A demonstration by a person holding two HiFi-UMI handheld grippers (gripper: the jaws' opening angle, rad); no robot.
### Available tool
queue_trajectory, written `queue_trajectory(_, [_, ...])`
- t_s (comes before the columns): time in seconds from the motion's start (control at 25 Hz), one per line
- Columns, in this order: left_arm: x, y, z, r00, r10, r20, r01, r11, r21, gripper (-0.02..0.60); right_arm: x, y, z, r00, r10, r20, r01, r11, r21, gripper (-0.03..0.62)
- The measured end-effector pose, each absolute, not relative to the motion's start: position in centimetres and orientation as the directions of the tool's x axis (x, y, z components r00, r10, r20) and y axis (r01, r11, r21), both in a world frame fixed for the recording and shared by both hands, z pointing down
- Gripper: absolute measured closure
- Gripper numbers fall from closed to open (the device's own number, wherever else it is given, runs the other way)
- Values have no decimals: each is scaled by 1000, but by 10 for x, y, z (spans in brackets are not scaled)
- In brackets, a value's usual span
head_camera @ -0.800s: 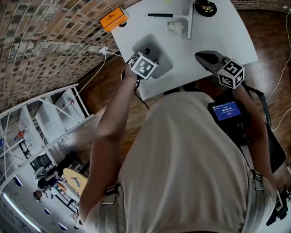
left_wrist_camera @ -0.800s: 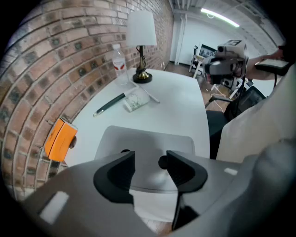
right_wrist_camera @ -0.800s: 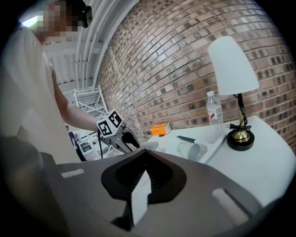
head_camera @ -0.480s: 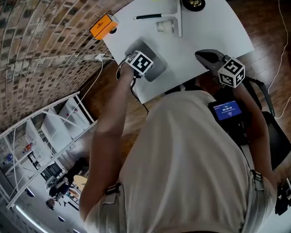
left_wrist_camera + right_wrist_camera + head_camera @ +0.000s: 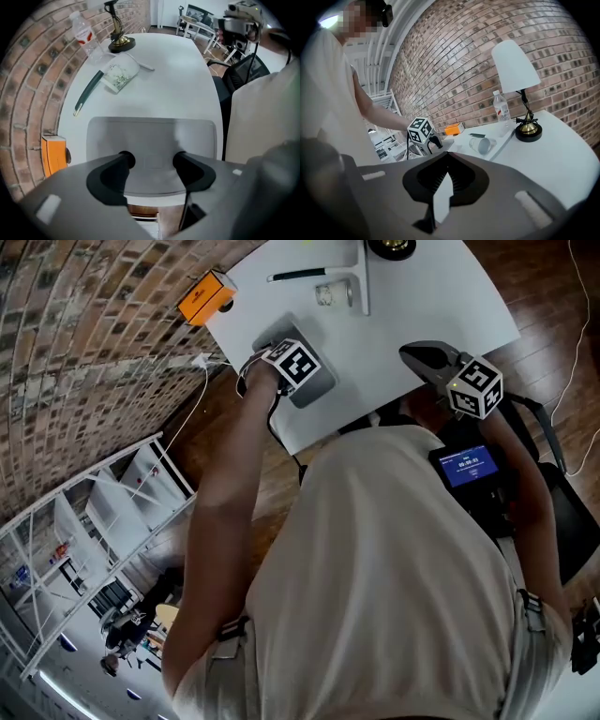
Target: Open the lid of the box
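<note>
A grey box [image 5: 317,390] with its lid down lies near the front left edge of the white table [image 5: 427,306]. My left gripper [image 5: 284,356] points straight down over it, its marker cube hiding the jaws in the head view. In the left gripper view the box [image 5: 150,133] fills the middle, and the left gripper [image 5: 152,161] stands open, its two dark fingertips [image 5: 123,161] apart above the lid's near edge. My right gripper [image 5: 412,357] hangs over the table's front edge, apart from the box. The right gripper [image 5: 447,155] is shut with nothing in it.
An orange carton [image 5: 206,296] sits at the table's left corner. Farther back lie a dark pen [image 5: 298,276], a tipped cup [image 5: 330,294] and a brass lamp base [image 5: 392,247]. A water bottle [image 5: 86,37] stands by the brick wall. A white rack [image 5: 112,484] is on the floor at left.
The left gripper has shifted a little farther over the box lid. The head view has drifted, so the table sits more to the left. The right gripper has kept still.
</note>
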State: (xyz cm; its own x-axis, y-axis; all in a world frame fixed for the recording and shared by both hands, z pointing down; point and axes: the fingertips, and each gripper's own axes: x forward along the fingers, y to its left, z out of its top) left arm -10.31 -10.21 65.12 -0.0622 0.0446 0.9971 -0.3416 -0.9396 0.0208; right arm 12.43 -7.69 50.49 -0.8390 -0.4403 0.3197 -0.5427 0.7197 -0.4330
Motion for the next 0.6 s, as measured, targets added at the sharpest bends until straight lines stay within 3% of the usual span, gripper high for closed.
queue_trajectory(0.28, [-101, -97, 647, -19, 88, 996, -329, -941, 77, 284, 125, -73, 508, -841, -437, 319, -539, 722, -434, 592])
queue_trajectory(0.44, [-96, -96, 613, 71, 0, 997, -359, -933, 26, 285, 127, -77, 509, -848, -422, 320, -527, 732, -432, 592])
queue_trajectory(0.6, [-134, -67, 586, 121, -50, 991, -480, -877, 14, 285, 110, -81, 512, -869, -374, 326, -488, 761, -428, 592])
